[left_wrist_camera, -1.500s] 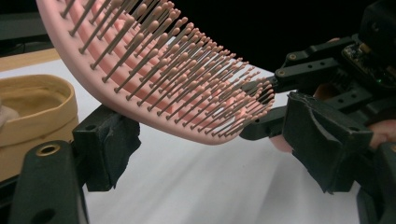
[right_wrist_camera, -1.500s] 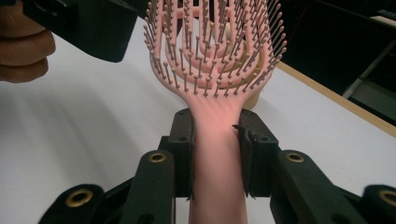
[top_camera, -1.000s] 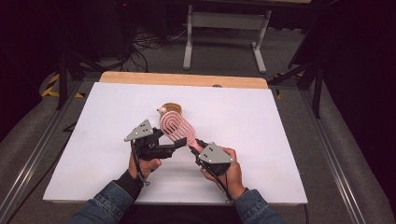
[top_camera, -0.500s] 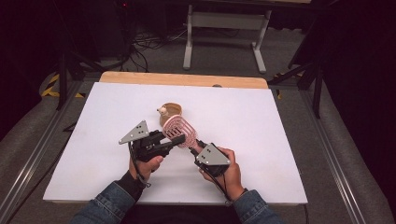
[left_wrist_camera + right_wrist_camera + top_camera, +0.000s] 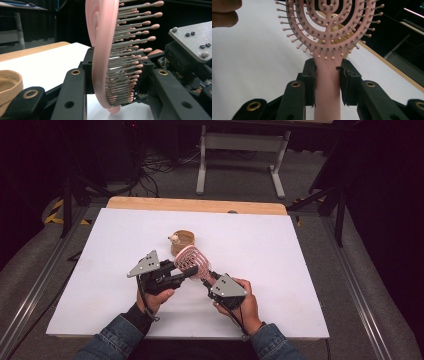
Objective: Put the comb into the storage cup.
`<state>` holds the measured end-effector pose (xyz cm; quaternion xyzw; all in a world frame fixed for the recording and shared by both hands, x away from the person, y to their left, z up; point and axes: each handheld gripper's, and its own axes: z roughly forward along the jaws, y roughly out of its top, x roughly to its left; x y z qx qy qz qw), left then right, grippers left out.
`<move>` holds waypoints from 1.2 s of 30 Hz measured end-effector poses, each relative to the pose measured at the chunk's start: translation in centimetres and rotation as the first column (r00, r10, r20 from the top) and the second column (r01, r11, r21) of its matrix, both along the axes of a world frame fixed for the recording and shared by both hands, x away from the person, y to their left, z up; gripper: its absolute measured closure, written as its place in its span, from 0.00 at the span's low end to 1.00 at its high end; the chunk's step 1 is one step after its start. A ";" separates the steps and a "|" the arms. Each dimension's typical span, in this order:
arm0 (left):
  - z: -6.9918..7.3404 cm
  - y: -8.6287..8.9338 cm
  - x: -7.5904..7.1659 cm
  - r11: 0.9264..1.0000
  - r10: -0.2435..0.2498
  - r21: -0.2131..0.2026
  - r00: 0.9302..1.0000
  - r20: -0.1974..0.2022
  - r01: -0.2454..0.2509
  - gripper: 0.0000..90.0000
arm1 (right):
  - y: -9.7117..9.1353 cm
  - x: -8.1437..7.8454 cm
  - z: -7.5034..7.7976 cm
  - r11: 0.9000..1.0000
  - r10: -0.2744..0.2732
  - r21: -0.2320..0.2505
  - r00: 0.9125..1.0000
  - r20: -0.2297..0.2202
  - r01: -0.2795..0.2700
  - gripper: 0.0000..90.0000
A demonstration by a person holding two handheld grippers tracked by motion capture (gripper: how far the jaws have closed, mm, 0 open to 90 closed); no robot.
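A pink hairbrush [image 5: 192, 261] with a ringed, open head and ball-tipped bristles is held above the white table [image 5: 280, 255]. My right gripper [image 5: 207, 277] is shut on its handle [image 5: 328, 75], one pad on each side. My left gripper [image 5: 189, 270] comes in from the left and is shut on the brush head [image 5: 100, 50]: the back lies against one pad and the bristle tips reach the other. The right gripper's grey plate [image 5: 192, 42] shows close behind the bristles.
A small tan wooden cup [image 5: 182, 240] with a little animal figure on its rim stands just beyond the brush and appears at the lower left as cup [image 5: 8, 85]. A wooden strip [image 5: 200, 205] edges the table's far side. A metal stand [image 5: 240, 150] is on the floor beyond.
The left gripper tilted and shifted slightly left, then settled with its jaws on the brush head. The brush head has dropped a little toward me. The right hand has barely moved.
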<state>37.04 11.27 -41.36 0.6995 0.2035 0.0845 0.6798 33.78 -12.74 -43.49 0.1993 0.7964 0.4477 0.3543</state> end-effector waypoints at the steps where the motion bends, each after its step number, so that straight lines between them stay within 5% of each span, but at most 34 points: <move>1: 0.0 0.1 0.0 1.000 0.003 -0.001 1.000 0.002 -0.003 0.71 | 0.0 0.0 0.0 1.000 0.002 0.000 1.000 -0.003 -0.002 0.76; 36: 1.8 2.9 0.0 0.996 0.071 -0.054 0.997 0.041 -0.069 0.71 | -0.9 0.3 -0.2 1.000 -0.003 -0.003 1.000 -0.025 0.003 0.74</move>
